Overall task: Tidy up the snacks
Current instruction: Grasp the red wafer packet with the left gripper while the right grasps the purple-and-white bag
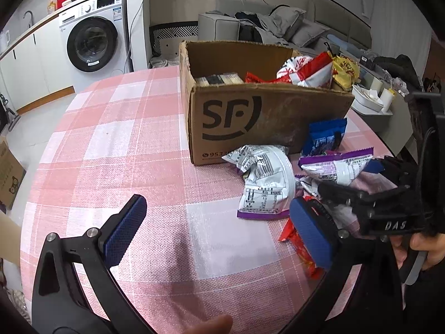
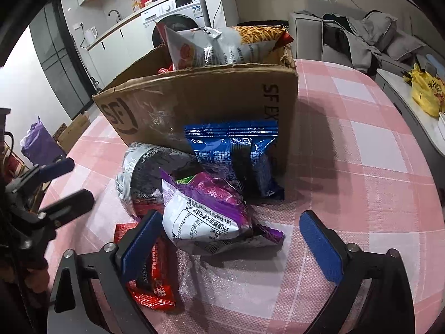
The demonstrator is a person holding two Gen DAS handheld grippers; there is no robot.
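A brown cardboard box (image 1: 250, 117) (image 2: 208, 97) stands on the pink checked tablecloth (image 1: 125, 139) with snack bags (image 1: 306, 72) (image 2: 222, 44) sticking out of its top. Loose snacks lie in front of it: a blue bag (image 2: 236, 153) leaning on the box, a silver-white bag (image 1: 267, 181), a purple-and-white bag (image 2: 205, 222) and a red packet (image 2: 155, 275). My right gripper (image 2: 230, 247) is open and low over the table. The purple-and-white bag lies between its blue pads; the right pad is clear of it. My left gripper (image 1: 219, 231) is open over bare cloth, left of the pile.
A washing machine (image 1: 91, 41) and counter stand beyond the table's far left. A grey sofa (image 1: 278, 25) piled with clothes is behind the box. A white side table (image 2: 403, 103) with a yellow bag (image 2: 425, 94) sits past the right table edge.
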